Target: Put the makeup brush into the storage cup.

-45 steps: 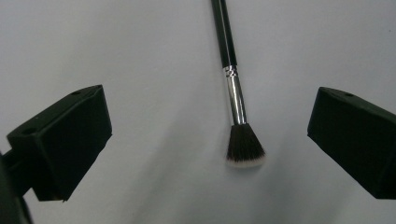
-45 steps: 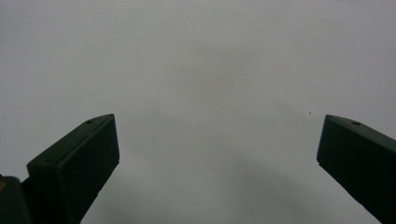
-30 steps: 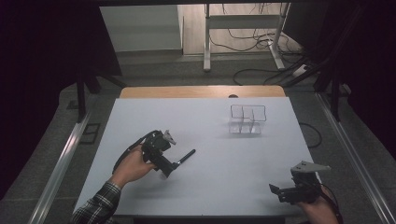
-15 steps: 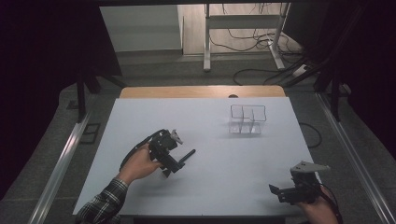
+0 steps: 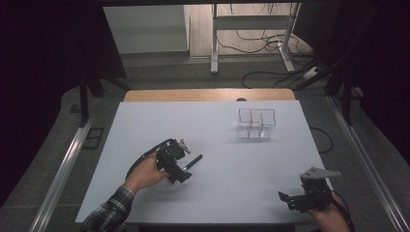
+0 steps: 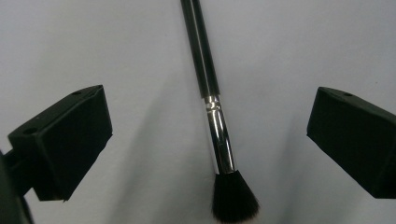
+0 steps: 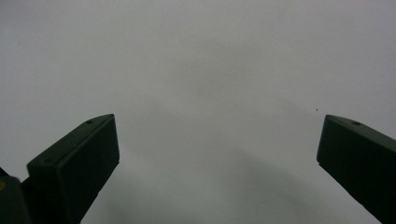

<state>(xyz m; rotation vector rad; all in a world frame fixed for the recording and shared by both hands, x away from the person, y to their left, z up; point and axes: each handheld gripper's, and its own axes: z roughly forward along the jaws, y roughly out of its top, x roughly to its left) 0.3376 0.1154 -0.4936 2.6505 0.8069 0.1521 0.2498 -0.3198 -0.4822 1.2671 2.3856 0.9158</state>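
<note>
Bench: white-topped table [image 5: 145, 125] with a strip of bare wood along its far edge.
Brush: one make-up brush [image 6: 215, 135], black handle, bright metal ferrule, dark bristle head; lying flat on the bench top, left of centre and nearer the near edge than the far one. In the high view its handle [image 5: 193, 161] pokes out past the left gripper toward the far right corner.
Left gripper: [image 5: 180, 170], held in the person's left hand [image 5: 145, 171], set low over the brush. Jaws spread wide, one on each side of the brush, neither touching it; the ferrule lies midway between them in the left gripper view [image 6: 209, 140].
Right gripper: [image 5: 295, 199], held in the person's right hand [image 5: 331, 217] at the near right corner of the bench, well apart from the brush. Jaws wide, with bare white bench top between them [image 7: 217, 154].
Organiser: clear compartmented box [image 5: 256, 123] standing toward the far right of the bench, well apart from both grippers; contents cannot be told.
Sleeve: plaid cuff [image 5: 109, 215] at the near edge, left side.
</note>
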